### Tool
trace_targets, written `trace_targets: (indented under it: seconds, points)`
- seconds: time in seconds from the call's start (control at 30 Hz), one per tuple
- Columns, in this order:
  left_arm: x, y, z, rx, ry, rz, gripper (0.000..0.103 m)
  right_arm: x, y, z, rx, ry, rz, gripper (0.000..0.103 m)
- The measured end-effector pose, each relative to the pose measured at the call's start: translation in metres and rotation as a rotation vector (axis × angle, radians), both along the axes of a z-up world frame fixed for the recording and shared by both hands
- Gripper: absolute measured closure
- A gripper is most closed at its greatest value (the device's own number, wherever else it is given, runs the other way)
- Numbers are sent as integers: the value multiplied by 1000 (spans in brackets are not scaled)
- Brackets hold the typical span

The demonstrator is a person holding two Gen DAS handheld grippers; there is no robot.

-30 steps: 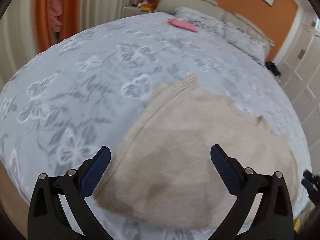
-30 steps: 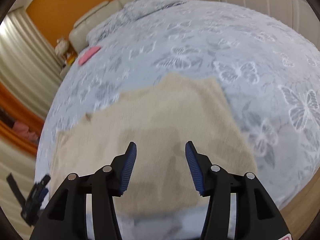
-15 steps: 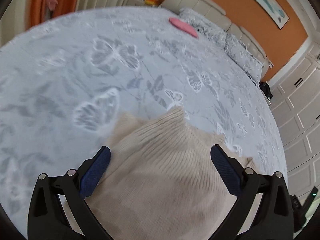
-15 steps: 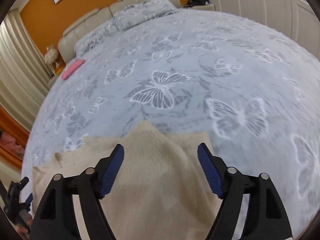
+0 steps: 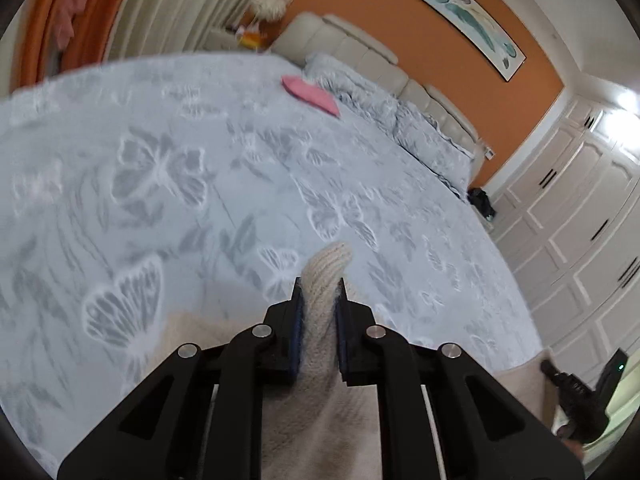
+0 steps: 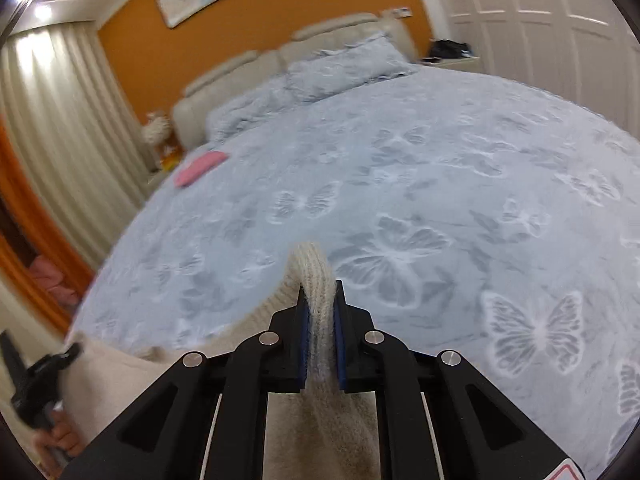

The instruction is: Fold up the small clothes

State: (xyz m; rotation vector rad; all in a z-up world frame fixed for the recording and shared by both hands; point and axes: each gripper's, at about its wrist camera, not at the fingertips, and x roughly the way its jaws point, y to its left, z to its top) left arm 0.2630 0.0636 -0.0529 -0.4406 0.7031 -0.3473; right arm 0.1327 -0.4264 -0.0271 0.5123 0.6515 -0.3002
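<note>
Beige knit sweater lies at near edge of bed, on grey-blue butterfly-print cover. Both claws clamped on it, each w/ a ribbed fold bunched between blue pads.

L claw: jaws narrow, pinching a ribbed hem corner that pokes up past the tips. Rest of sweater spreads below and to the right, toward other claw, visible at right edge of L view.

R claw: jaws narrow, same kind of grip on another ribbed corner; fabric loops up over the tips, then runs left along the bed edge to the L claw, seen low-left in R view w/ person's fingers around its handle.

Bkgd: pink folded item far up the bed, just beside pillows; cream padded headboard behind. Orange wall w/ long framed picture. White wardrobe doors on one side, pale curtains on the other. Dark object on nightstand next to wardrobe, too small to ID. Some motion blur in both views.
</note>
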Motion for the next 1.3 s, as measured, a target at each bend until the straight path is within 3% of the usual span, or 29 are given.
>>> trace_targets:
  seconds: [0.03, 0.1, 0.17, 0.2, 0.27, 0.3, 0.33, 0.37, 0.43, 0.5, 0.57, 0.63, 0.7, 0.77, 0.83, 0.9, 0.97, 1.07, 1.13, 1.2, 1.3]
  points:
    - [3, -2, -6, 30, 21, 16, 85, 9, -6, -17, 22, 85, -7, 86]
    - [12, -1, -24, 45, 102, 39, 82, 20, -14, -54, 87, 283, -28, 85]
    - [10, 4, -24, 44, 109, 89, 82, 11, -17, -46, 109, 223, -49, 85]
    - [6, 4, -17, 39, 76, 86, 79, 1, -12, -26, 49, 154, -78, 84]
    - [-4, 1, 1, 18, 1, 65, 55, -11, -1, -1, 13, 50, -77, 83]
    - [-12, -2, 10, -18, -44, 44, 41, -12, 8, 5, 62, 8, -28, 83]
    - [-17, -5, 14, -45, -67, 15, 37, -8, 20, 4, 126, -4, 41, 84]
    - [-20, -12, 15, -55, -74, -26, 37, -1, 31, 0, 163, 12, 90, 84]
    - [-25, -38, 8, -3, -35, -126, 37, 24, 75, -18, 204, 138, 255, 87]
    - [-25, -63, -9, 72, 41, -194, 37, 44, 117, -32, 156, 250, 390, 87]
    - [-19, -82, -32, 184, 147, -225, 37, 61, 147, -53, 64, 342, 455, 88]
    - [-15, -88, -45, 267, 167, -221, 38, 73, 148, -55, 6, 338, 457, 93]
    - [-15, -86, -40, 251, 151, -210, 36, 73, 134, -49, 64, 297, 397, 93]
    - [-15, -84, -41, 245, 157, -209, 36, 69, 131, -42, 115, 260, 389, 85]
    - [-13, -83, -42, 245, 156, -211, 33, 71, 138, -44, 86, 271, 424, 85]
    - [-12, -86, -43, 260, 150, -215, 30, 80, 144, -63, 44, 355, 451, 86]
    - [-14, -89, -44, 282, 138, -221, 25, 83, 147, -57, 21, 331, 432, 87]
    - [-22, -99, -44, 317, 122, -231, 22, 72, 148, -40, 66, 256, 399, 83]
    - [-22, -99, -43, 314, 122, -230, 22, 68, 160, -35, 16, 226, 416, 83]
    - [-23, -99, -42, 308, 122, -228, 22, 79, 177, -54, -53, 328, 455, 83]
    - [-25, -98, -41, 300, 117, -230, 21, 78, 185, -48, -100, 291, 448, 82]
